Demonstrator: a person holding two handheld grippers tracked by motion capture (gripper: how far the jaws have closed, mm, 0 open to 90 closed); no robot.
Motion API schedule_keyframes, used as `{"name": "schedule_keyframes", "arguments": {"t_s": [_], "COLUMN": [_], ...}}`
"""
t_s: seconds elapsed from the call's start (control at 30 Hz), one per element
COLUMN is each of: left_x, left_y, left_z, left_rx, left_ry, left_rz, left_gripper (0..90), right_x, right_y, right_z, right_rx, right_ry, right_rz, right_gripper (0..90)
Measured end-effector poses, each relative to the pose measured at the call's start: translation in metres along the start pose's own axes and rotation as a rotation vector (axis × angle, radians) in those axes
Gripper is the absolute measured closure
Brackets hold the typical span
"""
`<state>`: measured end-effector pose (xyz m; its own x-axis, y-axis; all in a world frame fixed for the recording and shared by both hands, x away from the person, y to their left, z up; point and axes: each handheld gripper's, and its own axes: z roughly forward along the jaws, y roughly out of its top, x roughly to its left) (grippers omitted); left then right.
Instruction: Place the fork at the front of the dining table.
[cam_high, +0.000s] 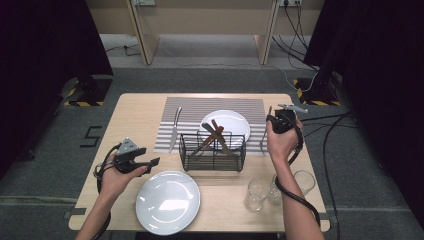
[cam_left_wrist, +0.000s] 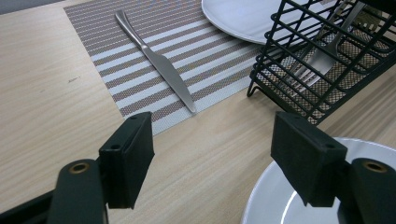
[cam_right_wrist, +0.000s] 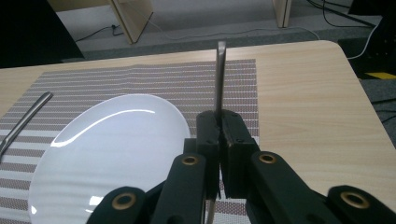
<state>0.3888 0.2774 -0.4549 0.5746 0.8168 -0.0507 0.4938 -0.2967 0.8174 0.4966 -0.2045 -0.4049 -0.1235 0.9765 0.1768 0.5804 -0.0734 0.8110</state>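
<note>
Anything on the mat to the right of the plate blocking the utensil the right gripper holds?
Nothing visible. The right gripper is shut on a metal utensil above bare placemat beside the white plate.

Pale matt wood-grain table top (cam_left_wrist: 42, 93) under a woven placemat (cam_left_wrist: 196, 51) with a coarse striped weave. Polished metal knife (cam_left_wrist: 156, 63) and fork (cam_right_wrist: 219, 77), glossy white glazed plates (cam_right_wrist: 112, 140), clear shiny glasses (cam_high: 256, 194). Black coated wire caddy (cam_left_wrist: 322, 60) with fine mesh floor; matt black plastic gripper (cam_right_wrist: 219, 135) pads, brass-looking rivets.
</note>
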Motion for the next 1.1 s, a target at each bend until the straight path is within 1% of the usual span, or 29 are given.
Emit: {"name": "schedule_keyframes", "arguments": {"t_s": [0.37,0.5,0.57,0.67,0.73,1.03,1.1], "left_x": [0.000,0.000,0.000,-0.001,-0.001,-0.001,-0.001], "left_y": [0.000,0.000,0.000,0.000,0.000,-0.001,0.000], "left_z": [0.000,0.000,0.000,0.001,0.001,0.002,0.001], "left_rx": [-0.003,-0.004,0.001,0.003,0.002,0.002,0.002], "left_ry": [0.000,0.001,-0.001,-0.004,-0.002,-0.004,-0.003], "left_rz": [0.000,-0.004,-0.002,0.002,0.002,0.001,0.002], "left_gripper": [29.3,29.3,29.3,29.3,29.3,29.3,29.3], "right_x": [-0.003,-0.002,-0.001,0.004,0.004,-0.003,-0.004], "right_y": [-0.001,0.002,0.005,0.009,0.010,0.003,0.002], "right_z": [0.005,-0.004,-0.010,-0.017,-0.019,-0.016,-0.014], "right_rx": [-0.011,-0.013,-0.016,-0.019,-0.020,0.003,0.006], "right_ry": [0.003,0.010,0.022,0.012,0.014,-0.001,-0.003], "right_rz": [0.017,0.013,0.017,-0.023,-0.023,-0.009,-0.014], "right_gripper": [87.3,87.4,87.4,87.4,87.4,87.4,87.4]}}
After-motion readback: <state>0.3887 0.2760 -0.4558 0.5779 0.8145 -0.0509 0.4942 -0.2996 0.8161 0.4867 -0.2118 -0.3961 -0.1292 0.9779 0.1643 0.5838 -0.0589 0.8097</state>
